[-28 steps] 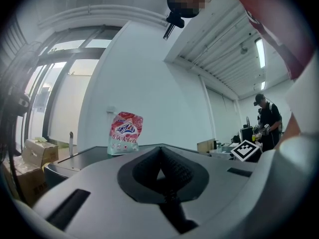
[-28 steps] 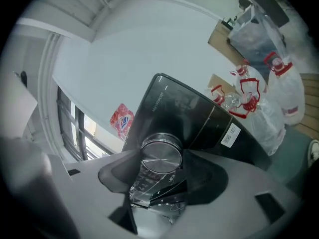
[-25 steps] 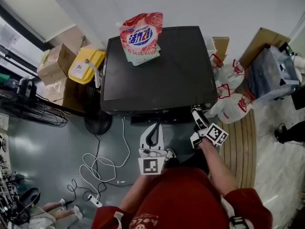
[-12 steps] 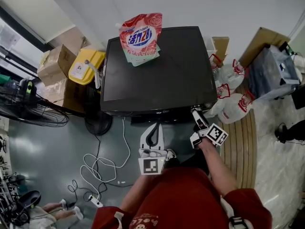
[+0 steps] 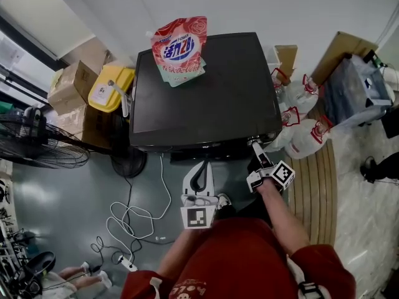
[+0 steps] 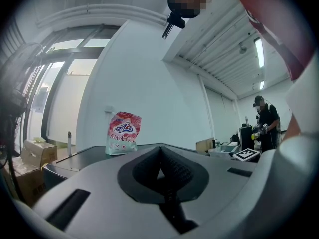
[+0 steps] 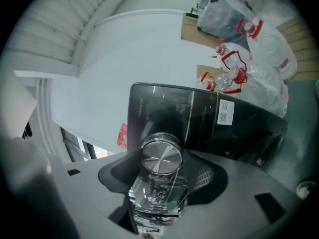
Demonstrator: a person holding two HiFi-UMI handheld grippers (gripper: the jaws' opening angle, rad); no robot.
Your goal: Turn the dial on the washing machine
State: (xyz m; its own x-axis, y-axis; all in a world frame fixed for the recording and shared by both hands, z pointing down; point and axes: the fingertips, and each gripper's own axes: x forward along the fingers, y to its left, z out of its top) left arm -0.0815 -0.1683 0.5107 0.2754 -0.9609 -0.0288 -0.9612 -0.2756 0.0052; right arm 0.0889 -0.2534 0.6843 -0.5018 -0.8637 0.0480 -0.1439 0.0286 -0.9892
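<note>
The black washing machine [image 5: 206,92] fills the middle of the head view, with a red and white detergent bag [image 5: 177,48] standing on its far left corner. My right gripper [image 5: 255,147] reaches level to the machine's front right corner. In the right gripper view its pads sit on both sides of the chrome dial [image 7: 160,158], shut on it. My left gripper [image 5: 199,170] hangs in front of the machine's lower front, touching nothing. Its pads [image 6: 172,168] meet, with the machine's top [image 6: 99,153] and the bag [image 6: 123,132] beyond.
Cardboard boxes [image 5: 72,83] and a yellow container [image 5: 112,85] stand left of the machine, with a fan [image 5: 43,148] lower left. A white cable [image 5: 134,220] lies on the floor. White bags with red handles [image 5: 305,132] crowd the right side. A person [image 6: 266,121] stands far off.
The right gripper has rolled a little about the dial while staying in place. The left gripper has not moved. The fan at the left has swung further into view.
</note>
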